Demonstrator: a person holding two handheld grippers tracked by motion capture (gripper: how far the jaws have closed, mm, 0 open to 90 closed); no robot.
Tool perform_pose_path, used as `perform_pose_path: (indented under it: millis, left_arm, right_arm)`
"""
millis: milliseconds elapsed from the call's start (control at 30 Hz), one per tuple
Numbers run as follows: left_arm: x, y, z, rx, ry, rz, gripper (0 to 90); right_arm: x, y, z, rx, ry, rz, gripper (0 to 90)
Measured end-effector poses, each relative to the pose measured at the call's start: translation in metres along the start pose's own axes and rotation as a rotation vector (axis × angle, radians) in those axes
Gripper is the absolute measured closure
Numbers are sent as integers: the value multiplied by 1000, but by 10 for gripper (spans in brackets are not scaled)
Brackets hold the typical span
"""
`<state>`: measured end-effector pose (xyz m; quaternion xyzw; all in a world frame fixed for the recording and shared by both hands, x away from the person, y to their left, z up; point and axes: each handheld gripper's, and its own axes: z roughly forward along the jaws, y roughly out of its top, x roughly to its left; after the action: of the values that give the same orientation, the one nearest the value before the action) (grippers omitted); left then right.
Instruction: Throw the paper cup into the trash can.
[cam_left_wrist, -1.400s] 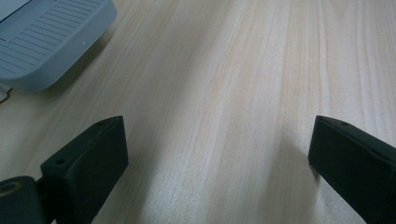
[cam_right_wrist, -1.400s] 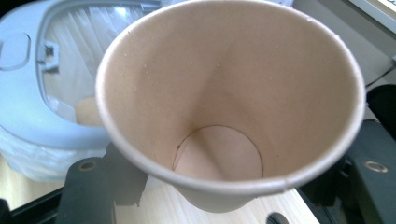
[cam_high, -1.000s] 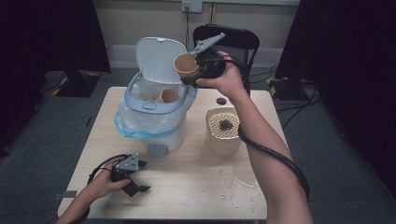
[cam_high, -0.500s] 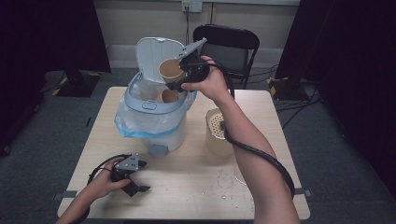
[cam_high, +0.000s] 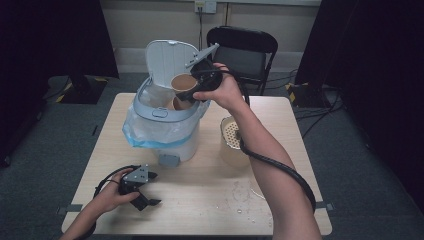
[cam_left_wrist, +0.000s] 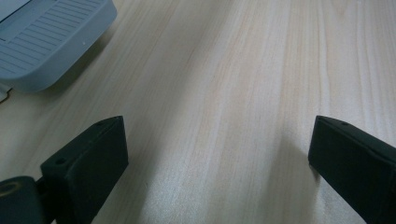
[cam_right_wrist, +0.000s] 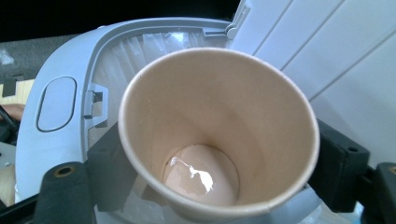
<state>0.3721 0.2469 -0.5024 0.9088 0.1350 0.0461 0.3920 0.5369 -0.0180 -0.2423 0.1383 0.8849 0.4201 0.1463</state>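
Observation:
A brown paper cup (cam_high: 183, 81) (cam_right_wrist: 219, 140) with a little pale liquid in its bottom hangs tilted over the mouth of a grey pedal bin (cam_high: 150, 109) (cam_right_wrist: 60, 121) whose lid stands up. My right gripper (cam_high: 192, 89) (cam_right_wrist: 222, 170) is shut on the cup, one jaw against each side. The jaws have just been opening, and the cup is still between them. Another paper cup (cam_high: 172, 104) lies inside the bin. My left gripper (cam_high: 151, 189) (cam_left_wrist: 217, 154) rests open on the table near its front left corner, with nothing between its jaws.
The bin has a blue bag liner (cam_high: 150, 132), and its pedal (cam_left_wrist: 46, 42) faces my left gripper. A beige pot with a perforated top (cam_high: 231, 140) stands right of the bin. Drops of liquid (cam_high: 245, 195) lie on the table. A black chair (cam_high: 245, 50) stands behind.
My right hand has carried the cup leftwards and a little down, from in front of the chair to above the bin's mouth. The left gripper has stayed in place.

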Motion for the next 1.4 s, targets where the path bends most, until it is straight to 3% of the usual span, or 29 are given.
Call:
perform_pose_path:
  millis: [267,600,867,1100,1400]
  left_arm:
    - [0,0,0,0,0,0,41]
    - [0,0,0,0,0,0,41]
    - [0,0,0,0,0,0,41]
    - [0,0,0,2,0,1,41]
    - [0,0,0,3,-1,2,39]
  right_arm:
    - [-2,-1,0,-9,6,34,147]
    - [-5,-8,-6,8,-2,23,180]
    - [-16,-19,-15,43,-37,48,206]
    - [-25,-25,-13,63,-63,58,218]
    - [-35,-17,-6,36,-71,64,230]
